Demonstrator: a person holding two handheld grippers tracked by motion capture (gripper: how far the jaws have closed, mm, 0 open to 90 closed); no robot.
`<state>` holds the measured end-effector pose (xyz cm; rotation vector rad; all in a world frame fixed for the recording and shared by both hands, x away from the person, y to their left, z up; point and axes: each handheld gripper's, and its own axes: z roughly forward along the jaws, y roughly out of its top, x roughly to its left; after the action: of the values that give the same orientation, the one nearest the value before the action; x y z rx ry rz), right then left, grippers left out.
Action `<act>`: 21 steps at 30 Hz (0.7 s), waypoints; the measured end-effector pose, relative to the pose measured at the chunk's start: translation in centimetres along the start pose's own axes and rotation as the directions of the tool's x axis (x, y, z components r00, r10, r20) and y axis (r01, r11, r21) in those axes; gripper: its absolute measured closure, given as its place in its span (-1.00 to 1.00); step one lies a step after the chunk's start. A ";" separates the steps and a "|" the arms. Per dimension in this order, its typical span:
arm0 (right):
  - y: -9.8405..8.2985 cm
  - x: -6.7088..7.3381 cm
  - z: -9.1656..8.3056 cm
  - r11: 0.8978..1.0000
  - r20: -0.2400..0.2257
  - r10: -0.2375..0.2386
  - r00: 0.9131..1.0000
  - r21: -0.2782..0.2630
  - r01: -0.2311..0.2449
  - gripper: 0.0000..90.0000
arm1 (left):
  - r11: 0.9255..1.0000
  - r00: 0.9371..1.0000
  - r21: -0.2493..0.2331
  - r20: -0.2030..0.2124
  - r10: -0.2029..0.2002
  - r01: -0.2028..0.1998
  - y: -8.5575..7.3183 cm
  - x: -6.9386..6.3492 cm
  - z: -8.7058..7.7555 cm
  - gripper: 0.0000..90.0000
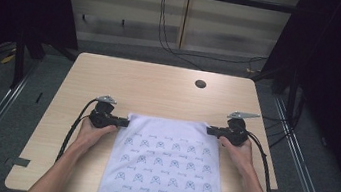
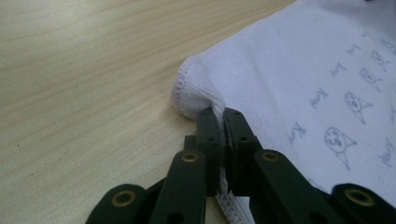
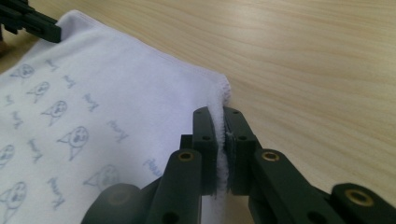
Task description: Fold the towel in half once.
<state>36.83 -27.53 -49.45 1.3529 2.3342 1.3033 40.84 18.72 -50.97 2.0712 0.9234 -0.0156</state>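
A white towel (image 1: 164,166) printed with small grey cartoon figures lies flat on the wooden table (image 1: 149,88), its near end hanging over the front edge. My left gripper (image 1: 123,122) is shut on the towel's far left corner (image 2: 201,88), the hem pinched between its jaws. My right gripper (image 1: 211,130) is shut on the far right corner (image 3: 217,109), with the cloth edge squeezed between its jaws. Both grippers lie low on the table and point inward at each other. The left gripper's jaw tip (image 3: 32,21) shows far off in the right gripper view.
A round cable hole (image 1: 200,84) sits in the table's far right part. Bare wood stretches beyond the towel. Metal rails (image 1: 0,107) run along the floor on both sides, and cables (image 1: 175,46) trail behind the table.
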 end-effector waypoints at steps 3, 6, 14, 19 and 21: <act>0.3 0.2 -0.7 1.000 -0.013 0.004 1.000 -0.018 -0.004 0.88 | 1.000 1.000 -0.022 0.009 0.016 -0.016 0.4 -0.5 -1.0 0.94; 0.9 0.2 -2.0 0.998 -0.021 0.010 1.000 -0.067 -0.011 0.89 | 0.996 0.999 -0.091 0.027 0.022 -0.020 1.1 -1.1 -3.0 0.94; 4.4 1.0 -4.1 0.991 -0.026 -0.046 0.999 -0.125 0.042 0.89 | 0.987 0.996 -0.137 0.000 0.084 -0.083 3.3 -1.6 -5.6 0.94; 8.2 1.2 -5.5 0.983 0.035 -0.066 0.997 -0.171 0.071 0.89 | 0.977 0.998 -0.204 0.005 0.066 -0.063 5.8 -1.3 -7.0 0.94; 9.5 1.1 -6.0 0.979 0.050 -0.063 0.997 -0.191 0.071 0.89 | 0.973 0.998 -0.219 -0.004 0.069 -0.068 6.6 -1.3 -7.4 0.94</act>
<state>39.24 -28.28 -38.42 1.2202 2.1415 1.4218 41.68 20.74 -41.20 1.8959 0.8127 0.1148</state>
